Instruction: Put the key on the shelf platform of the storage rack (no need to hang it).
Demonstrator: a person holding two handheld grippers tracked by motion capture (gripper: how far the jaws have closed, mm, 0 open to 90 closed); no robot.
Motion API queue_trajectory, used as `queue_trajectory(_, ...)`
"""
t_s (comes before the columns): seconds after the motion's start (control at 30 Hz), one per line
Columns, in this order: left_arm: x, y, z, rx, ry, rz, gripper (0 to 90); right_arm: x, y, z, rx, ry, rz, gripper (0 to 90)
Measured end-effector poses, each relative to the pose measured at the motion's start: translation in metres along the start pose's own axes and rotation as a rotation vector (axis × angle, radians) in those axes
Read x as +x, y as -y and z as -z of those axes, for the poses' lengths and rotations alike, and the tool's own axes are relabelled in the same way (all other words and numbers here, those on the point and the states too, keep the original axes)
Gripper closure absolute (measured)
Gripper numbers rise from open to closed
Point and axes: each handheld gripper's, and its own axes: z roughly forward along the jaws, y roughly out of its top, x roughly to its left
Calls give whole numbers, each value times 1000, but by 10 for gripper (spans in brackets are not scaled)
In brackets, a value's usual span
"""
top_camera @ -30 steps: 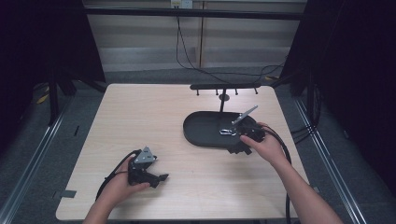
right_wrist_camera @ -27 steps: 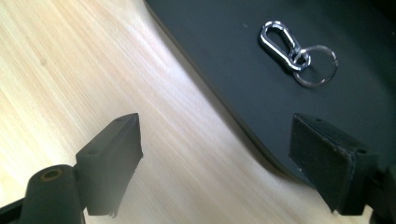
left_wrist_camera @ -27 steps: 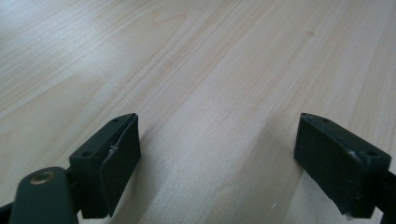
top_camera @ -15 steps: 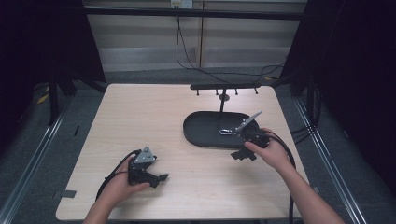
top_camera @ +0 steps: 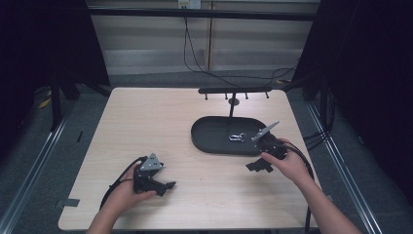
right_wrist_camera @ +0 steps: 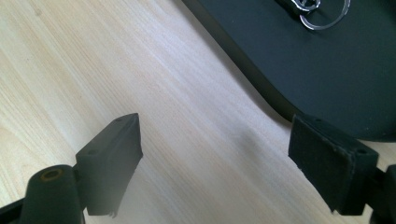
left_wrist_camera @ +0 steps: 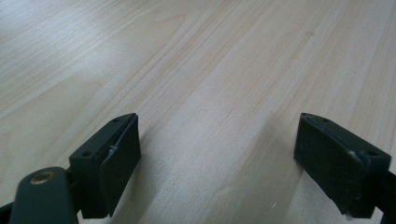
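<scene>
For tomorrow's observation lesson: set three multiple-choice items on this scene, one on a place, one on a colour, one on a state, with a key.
1. Where does the metal key ring lie?
A. in the tray
B. on the bare table
C. between the jaws of the left gripper

2. What colour is the oval tray?
A. white
B. black
C. red

3. How do the jaws of the right gripper stand?
A. shut on the ring
B. shut on nothing
C. open, holding nothing

Key: 1 A, the ring rests on the tray's floor; 2 B, it is dark against the pale wooden table; 3 C, only wood shows between the jaws.
</scene>
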Motion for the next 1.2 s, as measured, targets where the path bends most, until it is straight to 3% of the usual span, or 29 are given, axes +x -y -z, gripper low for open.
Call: queue_trajectory(1.2, 0, 0, 0, 0, 0, 0, 143, -1, 38, 3, 26, 3, -5, 173)
